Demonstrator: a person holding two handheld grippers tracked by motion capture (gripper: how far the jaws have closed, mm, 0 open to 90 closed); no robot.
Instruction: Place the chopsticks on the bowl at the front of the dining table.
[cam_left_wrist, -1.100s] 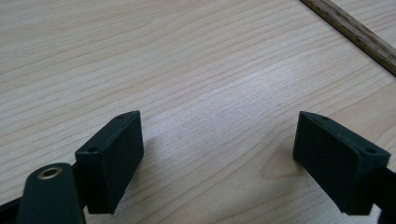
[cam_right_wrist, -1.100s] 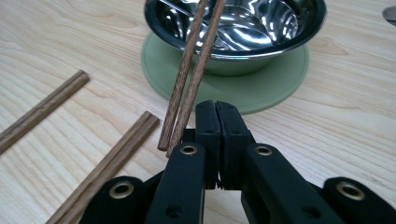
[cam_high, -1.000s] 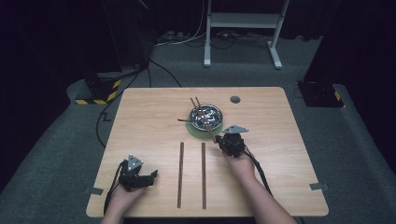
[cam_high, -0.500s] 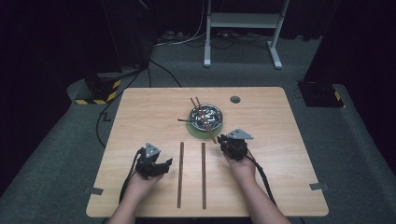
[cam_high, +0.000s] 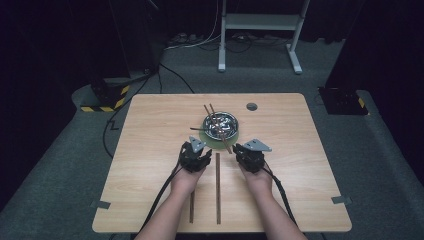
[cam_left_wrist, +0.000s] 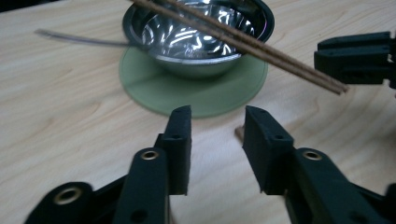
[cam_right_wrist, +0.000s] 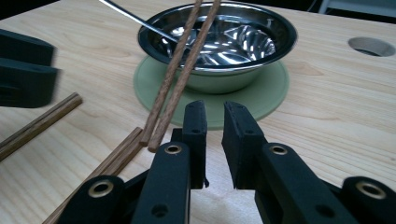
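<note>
A steel bowl (cam_high: 220, 125) stands on a round green mat (cam_high: 204, 139), with a pair of brown chopsticks (cam_right_wrist: 180, 70) leaning across its rim and a thin metal handle (cam_right_wrist: 135, 18) sticking out. My left gripper (cam_left_wrist: 218, 112) sits just short of the mat; its jaws have just been closing and are open, and a chopstick end (cam_left_wrist: 239, 132) on the table shows beside one jaw. My right gripper (cam_right_wrist: 215, 107) is right of the leaning pair's low ends. Its jaws have just been closing slightly and keep a narrow gap with nothing in it. From above, the left gripper (cam_high: 196, 152) and right gripper (cam_high: 245, 149) flank the mat's near edge.
Two long chopsticks lie lengthwise on the wooden table (cam_high: 300, 165): one (cam_high: 218, 190) between my hands, the other (cam_high: 191, 210) under my left wrist. A round hole (cam_high: 251, 106) is behind the bowl on the right. Cables trail back from both grippers.
My left hand has moved from the near left of the table forward and right to the bowl's mat, and its jaws have narrowed. The right hand has kept still.
</note>
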